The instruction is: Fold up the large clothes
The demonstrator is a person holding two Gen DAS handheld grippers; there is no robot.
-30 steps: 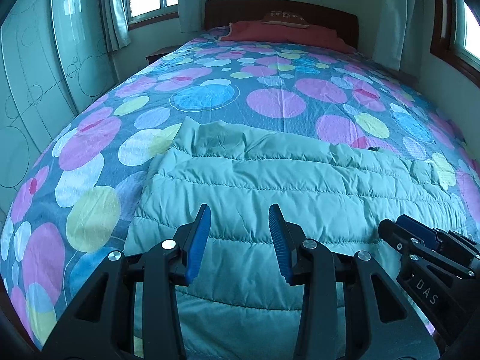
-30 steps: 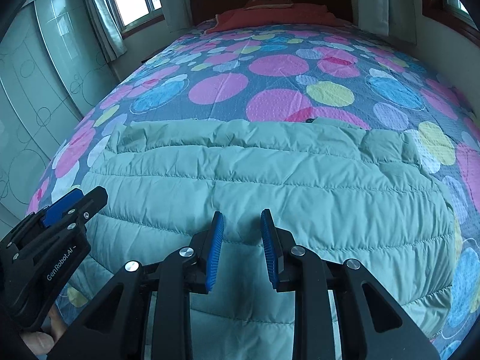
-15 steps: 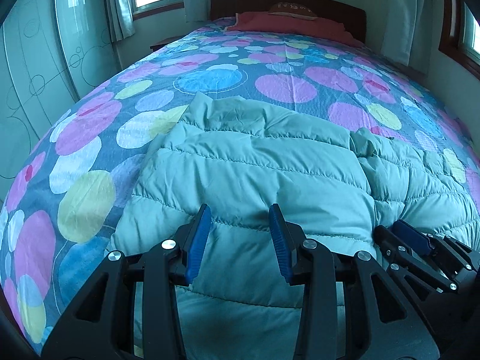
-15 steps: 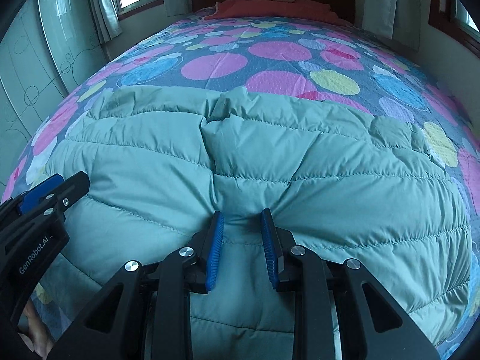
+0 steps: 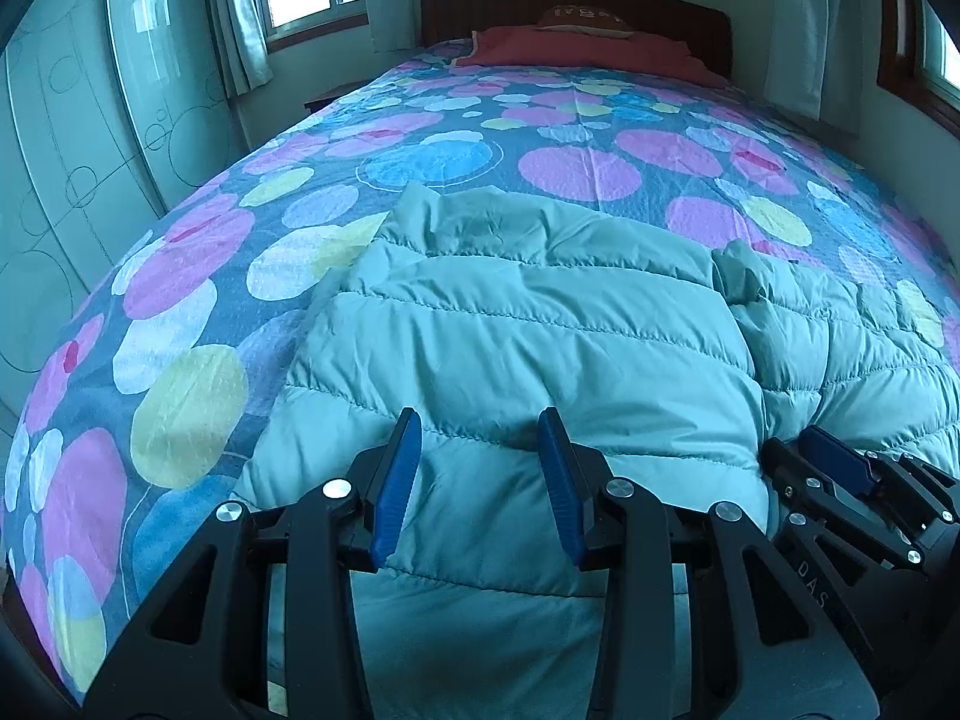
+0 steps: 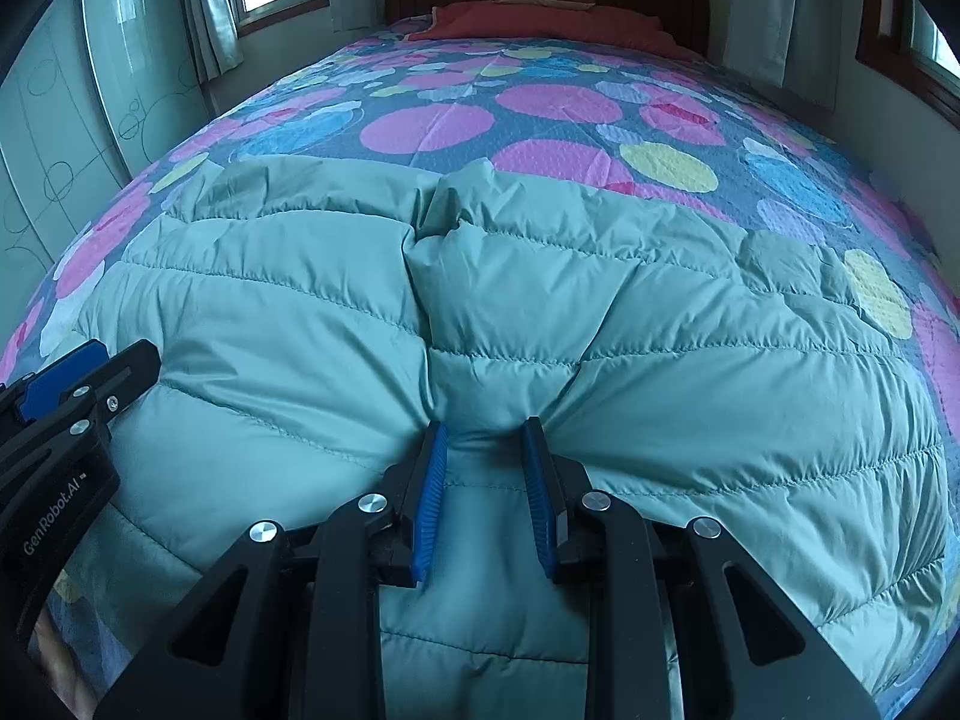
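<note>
Bunched since a second ago, the jacket [image 6: 660, 312] lies at the bed's [image 6: 540, 102] near edge; right gripper [image 6: 483, 438] pinches it, and left gripper [image 5: 478, 426] clamps its fabric.

The puffer jacket [image 5: 510, 360] runs off the bottom edge of both wrist views, so its hem at the foot edge of the bed [image 5: 180, 276] cannot be seen. In the left wrist view its right part is cut by the picture's right edge, and the right gripper [image 5: 798, 468] covers a patch of it. The left gripper [image 6: 96, 372] is cropped at the left edge of the right wrist view (only one blue pad shows). The lettering on the cushion [image 5: 585, 17] by the headboard is too small to read. A hand [image 6: 60, 660] in the lower left corner is blurred and mostly hidden.
</note>
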